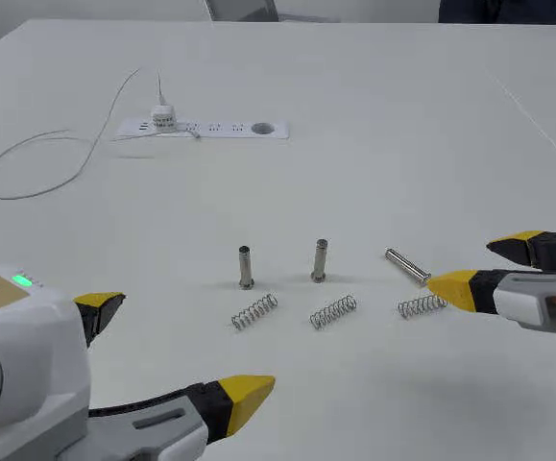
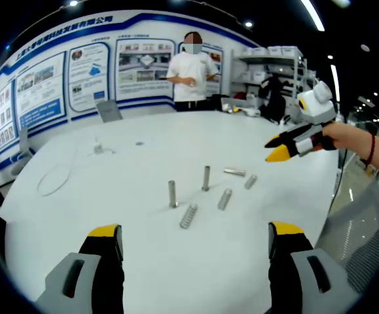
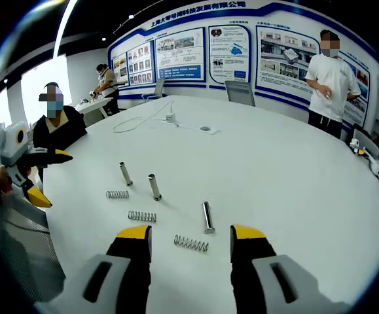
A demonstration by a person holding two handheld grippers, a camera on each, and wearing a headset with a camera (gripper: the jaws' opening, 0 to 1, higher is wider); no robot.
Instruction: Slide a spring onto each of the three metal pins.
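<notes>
Two metal pins stand upright on the white table (image 1: 374, 115): the left pin (image 1: 246, 266) and the middle pin (image 1: 320, 260). A third pin (image 1: 407, 266) lies on its side to their right. Three springs lie in front of them: left spring (image 1: 254, 311), middle spring (image 1: 333, 311), right spring (image 1: 422, 305). My right gripper (image 1: 474, 267) hovers open beside the right spring and the lying pin (image 3: 207, 216), with that spring (image 3: 191, 243) between its fingertips' line of sight. My left gripper (image 1: 177, 348) is open near the table's front left, apart from the left spring (image 2: 188, 215).
A white power strip (image 1: 204, 128) with a plugged charger and a looping white cable (image 1: 47, 158) lies at the back left. People stand and sit around the table's far sides in the gripper views. Bare tabletop surrounds the pins.
</notes>
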